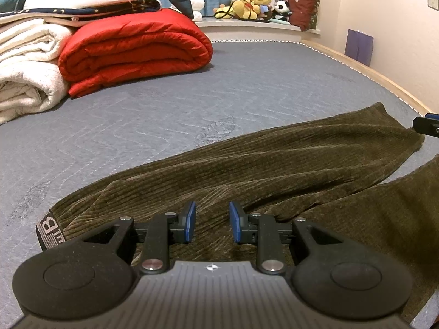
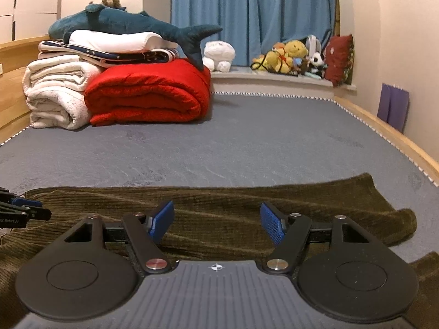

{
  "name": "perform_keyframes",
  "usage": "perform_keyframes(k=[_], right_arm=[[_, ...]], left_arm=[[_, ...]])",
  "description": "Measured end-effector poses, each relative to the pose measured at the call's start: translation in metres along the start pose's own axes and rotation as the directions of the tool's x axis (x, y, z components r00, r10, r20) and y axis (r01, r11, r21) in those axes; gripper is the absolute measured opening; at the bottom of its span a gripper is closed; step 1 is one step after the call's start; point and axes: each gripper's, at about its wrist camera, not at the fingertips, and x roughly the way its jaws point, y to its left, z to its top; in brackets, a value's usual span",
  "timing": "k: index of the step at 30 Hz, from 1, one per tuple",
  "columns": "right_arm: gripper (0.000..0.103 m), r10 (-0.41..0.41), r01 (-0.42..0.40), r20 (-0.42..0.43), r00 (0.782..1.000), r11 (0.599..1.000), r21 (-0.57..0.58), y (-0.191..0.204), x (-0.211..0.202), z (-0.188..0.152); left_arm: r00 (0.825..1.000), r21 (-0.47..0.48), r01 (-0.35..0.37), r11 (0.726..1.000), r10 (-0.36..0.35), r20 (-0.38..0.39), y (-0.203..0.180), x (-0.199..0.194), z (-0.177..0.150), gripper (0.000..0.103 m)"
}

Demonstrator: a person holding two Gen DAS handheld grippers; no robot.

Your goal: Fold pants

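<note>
Olive-brown corduroy pants (image 1: pixel 274 164) lie flat on the grey bed (image 1: pixel 192 104), waistband at the left with a grey lettered band (image 1: pixel 50 229), legs running right. My left gripper (image 1: pixel 212 220) is open, hovering over the waist end, nothing between its blue pads. In the right wrist view the pants (image 2: pixel 219 208) stretch across the front. My right gripper (image 2: pixel 216 220) is wide open above the leg part, empty. The left gripper's tip shows at the left edge of the right wrist view (image 2: pixel 19 211); the right gripper's tip shows at the right edge of the left wrist view (image 1: pixel 426 126).
A folded red quilt (image 2: pixel 148 96), white blankets (image 2: pixel 55 93) and a plush shark (image 2: pixel 131 26) are stacked at the far left of the bed. Soft toys (image 2: pixel 290 54) sit on the window ledge under blue curtains. A wooden bed rail (image 2: pixel 397 139) runs along the right.
</note>
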Motion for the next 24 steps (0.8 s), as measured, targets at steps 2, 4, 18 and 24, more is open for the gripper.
perform_keyframes(k=[2,4,18,24], right_arm=[[0.063,-0.007,0.007,0.021,1.000,1.000,-0.006,0.001,-0.002,0.000],[0.058,-0.010,0.010,0.035,0.999,1.000,0.002,0.001,-0.002,0.002],[0.024,0.022,-0.024,0.060,0.998,0.999,0.043,-0.005,-0.003,0.005],[0.011,0.063,-0.065,0.059,0.996,0.997,0.034,-0.004,-0.008,0.006]], left_arm=[[1.000,-0.002,-0.002,1.000,0.002,0.001,0.001,0.000,0.000,0.030],[1.000,0.000,-0.004,1.000,0.004,0.001,0.001,-0.001,-0.001,0.029],[0.998,-0.107,0.033,0.994,-0.037,-0.042,0.056,0.003,-0.001,0.029],[0.999,-0.073,-0.021,0.997,0.018,-0.034,0.104,0.030,0.011,0.029]])
